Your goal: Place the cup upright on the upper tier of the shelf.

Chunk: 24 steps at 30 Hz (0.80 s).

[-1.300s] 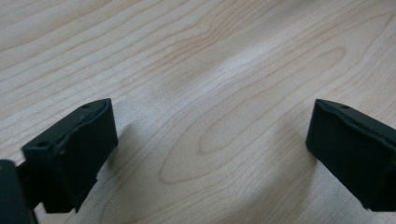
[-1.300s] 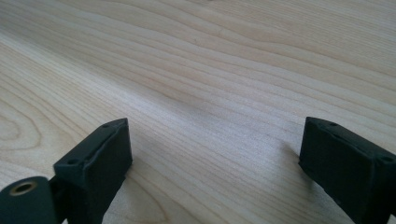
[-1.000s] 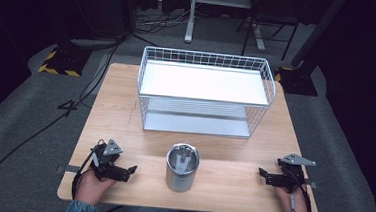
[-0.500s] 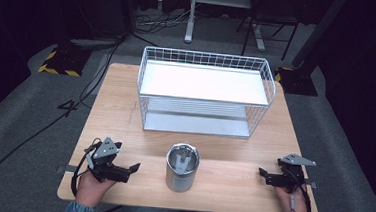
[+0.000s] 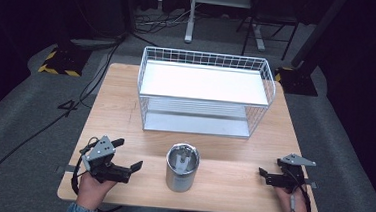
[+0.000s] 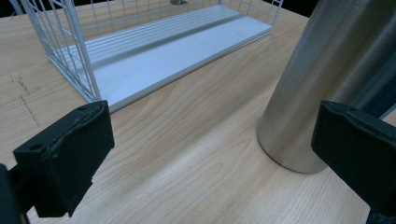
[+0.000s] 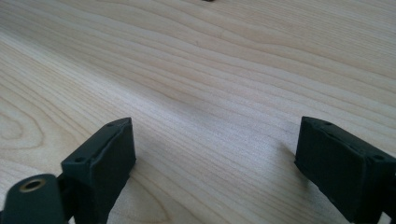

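Gaping wide, left claw (image 5: 126, 154) seemingly touches nothing beside steel cup (image 5: 182, 167).

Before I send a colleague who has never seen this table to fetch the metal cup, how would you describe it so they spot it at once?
Start at the wooden table and find the white wire basket at its far side. Just in front of that basket, near the table's front edge and midway between the left tongs and right tongs, stands the metal cup. It is the one shiny, upright, open-topped cylinder there.
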Each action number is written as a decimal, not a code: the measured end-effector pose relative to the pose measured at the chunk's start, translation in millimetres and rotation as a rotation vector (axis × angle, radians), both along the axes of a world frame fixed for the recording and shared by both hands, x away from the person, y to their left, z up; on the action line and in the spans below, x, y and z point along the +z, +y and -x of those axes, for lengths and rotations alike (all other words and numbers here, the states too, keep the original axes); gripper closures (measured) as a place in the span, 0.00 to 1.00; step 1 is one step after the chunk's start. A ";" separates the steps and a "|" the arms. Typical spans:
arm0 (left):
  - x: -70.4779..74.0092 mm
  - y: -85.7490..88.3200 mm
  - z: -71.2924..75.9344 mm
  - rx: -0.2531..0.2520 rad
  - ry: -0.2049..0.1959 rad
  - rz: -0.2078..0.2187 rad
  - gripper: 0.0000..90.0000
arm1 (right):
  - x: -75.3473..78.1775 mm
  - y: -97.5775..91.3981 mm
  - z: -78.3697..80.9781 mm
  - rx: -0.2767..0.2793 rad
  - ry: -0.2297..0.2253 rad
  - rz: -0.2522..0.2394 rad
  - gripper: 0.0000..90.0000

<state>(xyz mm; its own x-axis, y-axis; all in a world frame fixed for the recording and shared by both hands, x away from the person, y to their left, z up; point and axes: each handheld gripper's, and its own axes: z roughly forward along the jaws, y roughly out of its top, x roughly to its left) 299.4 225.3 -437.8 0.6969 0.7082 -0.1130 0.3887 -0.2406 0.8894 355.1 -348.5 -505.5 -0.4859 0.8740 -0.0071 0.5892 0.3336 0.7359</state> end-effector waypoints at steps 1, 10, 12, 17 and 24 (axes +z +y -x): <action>1.0 -0.4 0.3 0.000 -0.005 -0.001 0.00 | 0.0 0.0 0.0 0.000 0.000 0.000 0.14; 10.8 -11.9 4.1 -0.043 -0.024 0.012 0.00 | 0.0 -0.1 0.0 0.000 0.001 -0.001 0.14; 12.3 -14.0 5.2 -0.051 -0.026 0.017 0.00 | 0.0 -0.1 0.0 0.000 0.001 -0.001 0.14; 23.7 -26.2 14.9 -0.112 -0.060 0.016 0.00 | 0.0 -0.1 -0.1 0.001 0.000 0.000 0.14; 34.2 -45.1 25.8 -0.183 -0.085 0.033 0.00 | 0.0 -0.1 0.0 0.001 0.000 -0.001 0.14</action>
<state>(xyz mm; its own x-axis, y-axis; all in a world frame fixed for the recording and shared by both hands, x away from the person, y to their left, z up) 273.7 180.3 -403.6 0.8219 0.5654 -0.0688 0.2639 -0.2709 0.9257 355.1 -348.6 -505.4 -0.4867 0.8736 -0.0061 0.5892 0.3334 0.7360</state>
